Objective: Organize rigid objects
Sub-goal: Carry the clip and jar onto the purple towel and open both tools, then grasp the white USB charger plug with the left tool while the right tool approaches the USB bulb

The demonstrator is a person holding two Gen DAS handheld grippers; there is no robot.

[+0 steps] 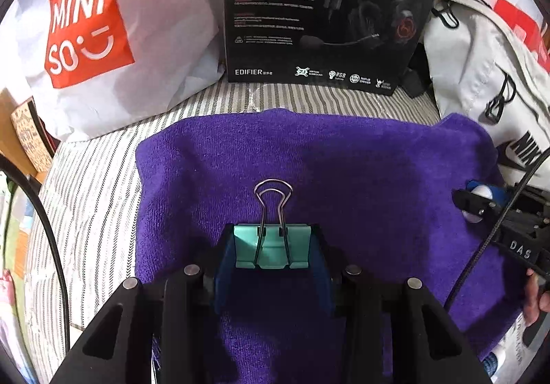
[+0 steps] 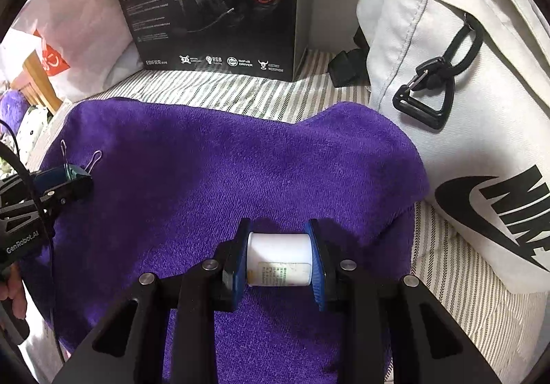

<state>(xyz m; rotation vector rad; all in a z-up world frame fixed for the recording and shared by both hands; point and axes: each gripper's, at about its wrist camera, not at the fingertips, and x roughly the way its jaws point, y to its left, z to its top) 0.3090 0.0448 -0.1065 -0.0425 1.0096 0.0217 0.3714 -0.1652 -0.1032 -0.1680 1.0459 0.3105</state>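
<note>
Item: purple towel point(image 1: 343, 157), spread flat over a striped bed cover point(image 1: 89, 184); likely laid out as the sorting area for the small hard things.

Item: teal binder clip point(image 1: 271, 246), clamped across its body between the blue-padded fingers of the left gripper point(image 1: 271, 256), wire handles pointing forward. It is carried low over the towel's left part, apparently about to be set down there.

Item: small white bottle point(image 2: 280, 258), lying sideways, pinched end to end by the right gripper point(image 2: 280, 258); fingers closed narrowly on it. It hangs over the towel's right part, well apart from the clip, which suggests each thing gets its own spot.

Surroundings: black headphone box point(image 1: 330, 12) standing behind the towel, white shopping bag point(image 1: 103, 33) to the left, white backpack point(image 2: 464, 91) to the right.
</note>
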